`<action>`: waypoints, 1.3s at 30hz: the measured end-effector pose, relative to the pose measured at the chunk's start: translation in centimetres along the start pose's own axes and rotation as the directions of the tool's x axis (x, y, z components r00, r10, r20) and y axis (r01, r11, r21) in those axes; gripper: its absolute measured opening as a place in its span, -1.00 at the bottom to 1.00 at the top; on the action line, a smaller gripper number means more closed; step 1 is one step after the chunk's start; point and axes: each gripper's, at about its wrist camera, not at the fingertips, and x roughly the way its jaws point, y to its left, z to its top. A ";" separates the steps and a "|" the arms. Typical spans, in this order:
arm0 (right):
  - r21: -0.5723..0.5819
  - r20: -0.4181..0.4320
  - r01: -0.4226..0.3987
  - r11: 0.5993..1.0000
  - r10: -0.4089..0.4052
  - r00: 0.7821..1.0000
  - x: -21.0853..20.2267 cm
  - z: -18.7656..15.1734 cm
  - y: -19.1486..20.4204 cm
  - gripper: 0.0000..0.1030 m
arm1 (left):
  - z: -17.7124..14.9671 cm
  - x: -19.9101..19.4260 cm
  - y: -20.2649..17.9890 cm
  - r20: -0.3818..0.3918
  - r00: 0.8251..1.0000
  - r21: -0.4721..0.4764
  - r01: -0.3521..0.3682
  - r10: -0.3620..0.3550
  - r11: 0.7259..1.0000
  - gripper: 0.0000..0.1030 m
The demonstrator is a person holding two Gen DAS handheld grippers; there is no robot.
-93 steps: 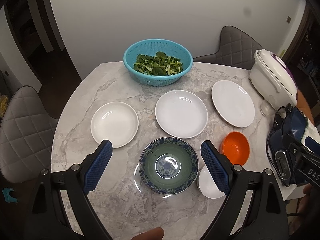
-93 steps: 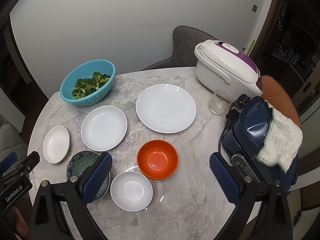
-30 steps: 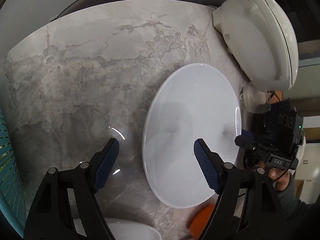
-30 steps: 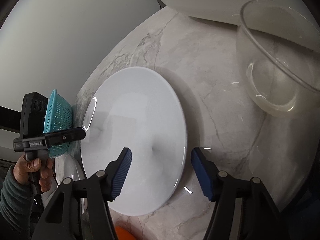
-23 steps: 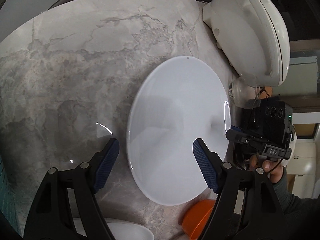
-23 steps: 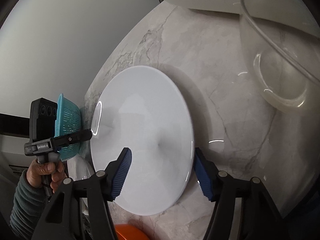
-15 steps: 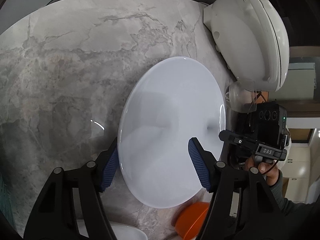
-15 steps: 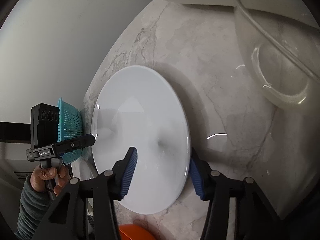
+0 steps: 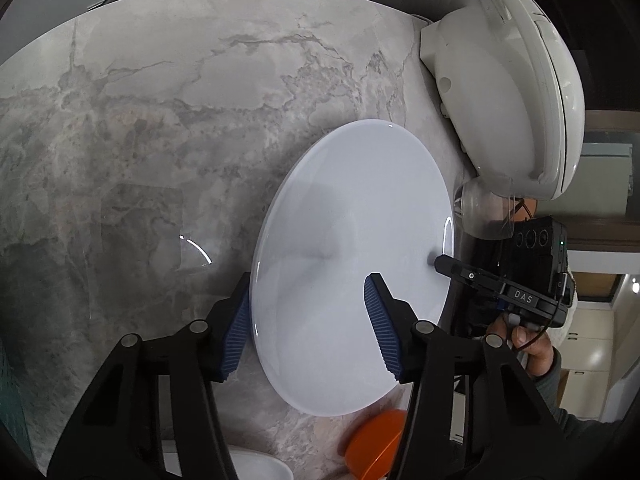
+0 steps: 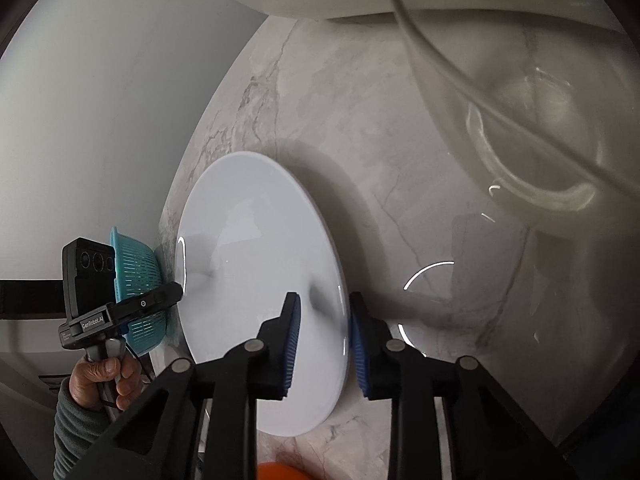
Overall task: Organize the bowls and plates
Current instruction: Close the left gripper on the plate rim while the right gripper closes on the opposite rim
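Large white plate [image 9: 352, 264] lies flat on the grey marble table [image 9: 160, 128], face up, round so no real long axis; in both fisheye views it reads as an oval stretched from near edge to far edge. Taking the plate as landmark: the white rice cooker [image 9: 508, 92] sits just beyond its far right rim, a clear glass [image 9: 480, 212] just beside the right rim under the cooker, an orange bowl [image 9: 376, 448] just off the near rim, and the edge of another white dish [image 9: 256, 468] near the near-left rim. The teal colander [image 10: 136, 292] shows past the plate's left side in the right wrist view. Left gripper [image 9: 310, 332] straddles the plate's left rim, one blue pad outside the edge low at the table, the other over the plate face; jaws are closing, rim between them, pads not yet pressing. Right gripper [image 10: 324, 348] straddles the opposite, right rim, jaws closing and narrow, the rim between the pads; whether they already pinch it I cannot tell, a small gap seems to show. A hand [image 10: 100, 380] in a grey sleeve holds the left gripper's handle, seen from the right wrist view; the other hand [image 9: 524, 340] holds the right one.
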 end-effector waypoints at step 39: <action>-0.109 0.019 0.052 0.993 -0.051 0.999 -0.5 0.1 1.9 -0.67 | -3.0 -1.6 -0.5 0.055 0.985 0.018 -0.164 0.163 0.986 -0.69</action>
